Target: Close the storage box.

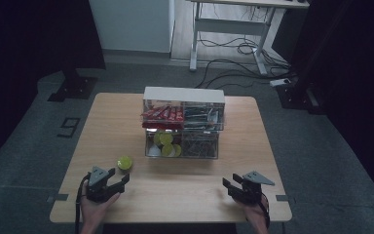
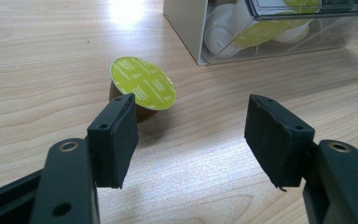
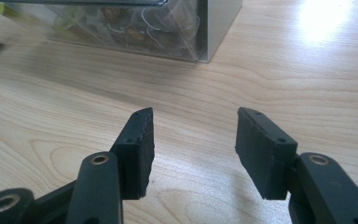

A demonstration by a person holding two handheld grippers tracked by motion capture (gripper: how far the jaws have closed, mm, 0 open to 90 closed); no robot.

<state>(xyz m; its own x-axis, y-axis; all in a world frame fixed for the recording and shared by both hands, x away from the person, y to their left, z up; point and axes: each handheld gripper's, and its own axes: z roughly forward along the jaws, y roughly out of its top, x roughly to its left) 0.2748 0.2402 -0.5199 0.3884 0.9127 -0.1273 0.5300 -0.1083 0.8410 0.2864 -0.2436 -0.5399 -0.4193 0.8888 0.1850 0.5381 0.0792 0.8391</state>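
high view has both tools parked near the bench's front edge, left tool point(image 1: 118, 181) by the front left corner and right tool point(image 1: 230, 186) toward the front right. both have their jaws spread wide with nothing between them, you can see that clearly in each gripper view.

the thing in play looks like the green-lidded capsule point(image 1: 124, 162), sitting alone on the bare bench point(image 1: 185, 195) just ahead of the left tool, between it and the clear organiser box point(image 1: 182, 127). in the left gripper view the capsule point(image 2: 142, 85) sits just past the left jaw tip, off to one side rather than centred in the gap, not touching as far as i can tell.

so my guess is it's early days: capsule isn't grabbed or moved anywhere. what's left is lining up, closing on it and taking it wherever it goes, probably the lower compartment with the other green capsules point(image 1: 166, 144).

nothing really blocks the way, the box stands close behind though. red packets point(image 1: 163, 114) up top, dark sachets on the right side.
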